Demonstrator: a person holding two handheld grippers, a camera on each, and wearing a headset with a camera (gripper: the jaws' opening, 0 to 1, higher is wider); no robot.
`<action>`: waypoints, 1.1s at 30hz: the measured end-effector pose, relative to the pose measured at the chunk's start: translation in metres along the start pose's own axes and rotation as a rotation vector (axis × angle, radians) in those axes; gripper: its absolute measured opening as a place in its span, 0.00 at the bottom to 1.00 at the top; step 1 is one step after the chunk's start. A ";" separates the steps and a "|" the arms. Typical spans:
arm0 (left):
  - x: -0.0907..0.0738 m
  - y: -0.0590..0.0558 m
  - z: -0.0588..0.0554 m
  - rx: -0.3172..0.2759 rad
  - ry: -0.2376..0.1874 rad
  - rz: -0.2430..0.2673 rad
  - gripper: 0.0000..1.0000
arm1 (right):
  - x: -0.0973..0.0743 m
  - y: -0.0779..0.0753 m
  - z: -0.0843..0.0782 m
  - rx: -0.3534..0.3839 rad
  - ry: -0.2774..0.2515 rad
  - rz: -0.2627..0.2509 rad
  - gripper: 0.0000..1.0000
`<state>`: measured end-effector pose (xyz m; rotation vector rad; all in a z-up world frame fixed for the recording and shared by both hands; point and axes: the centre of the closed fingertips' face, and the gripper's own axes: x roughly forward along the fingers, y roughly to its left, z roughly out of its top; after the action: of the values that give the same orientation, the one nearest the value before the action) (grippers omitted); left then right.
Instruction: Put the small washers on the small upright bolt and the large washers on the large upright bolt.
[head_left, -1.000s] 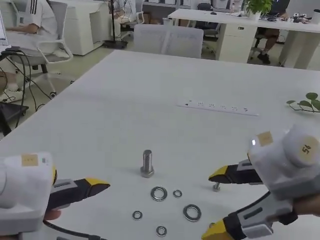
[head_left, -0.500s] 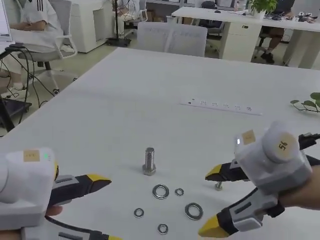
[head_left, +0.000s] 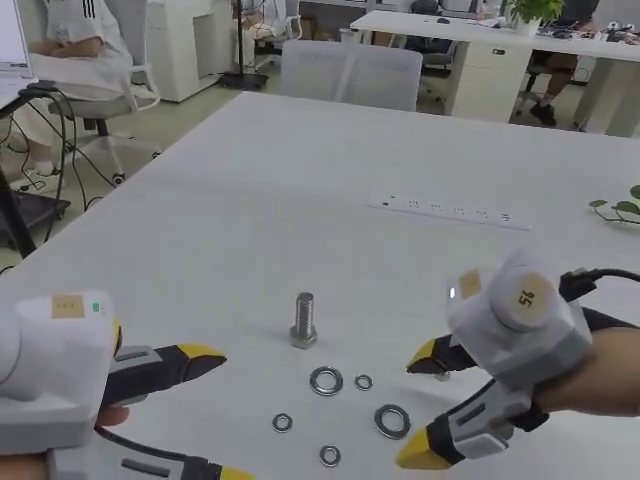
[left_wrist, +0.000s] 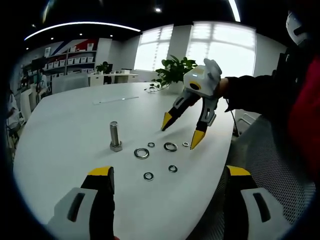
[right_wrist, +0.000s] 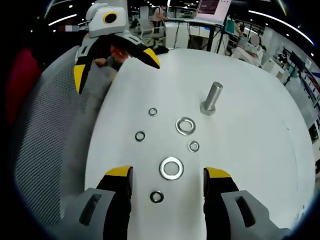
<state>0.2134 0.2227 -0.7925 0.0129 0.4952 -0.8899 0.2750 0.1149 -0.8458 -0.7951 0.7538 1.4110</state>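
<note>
Hovering your right gripper (right_wrist: 168, 174), jaws apart, above a large washer (right_wrist: 171, 168), you should next lower and pinch it.

maybe silver washers (head_left: 326, 381), white table (head_left: 300, 200)

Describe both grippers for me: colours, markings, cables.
Both the left gripper and right gripper have white boxy housings, black jaws with yellow tips and a tan sticker. The right one bears a round numbered label and a black cable. The person's sleeve is dark.
</note>
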 end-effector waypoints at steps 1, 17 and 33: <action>0.000 0.000 0.000 0.000 0.000 0.000 0.90 | 0.001 -0.001 -0.001 -0.003 0.007 -0.002 0.57; 0.001 0.000 0.000 -0.003 -0.001 0.003 0.89 | 0.015 -0.002 -0.007 -0.052 0.075 0.002 0.42; 0.000 0.000 0.000 -0.008 -0.002 0.007 0.89 | 0.021 -0.003 -0.010 -0.011 0.099 0.009 0.35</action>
<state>0.2137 0.2223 -0.7925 0.0069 0.4965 -0.8810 0.2791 0.1177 -0.8683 -0.8762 0.8269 1.3930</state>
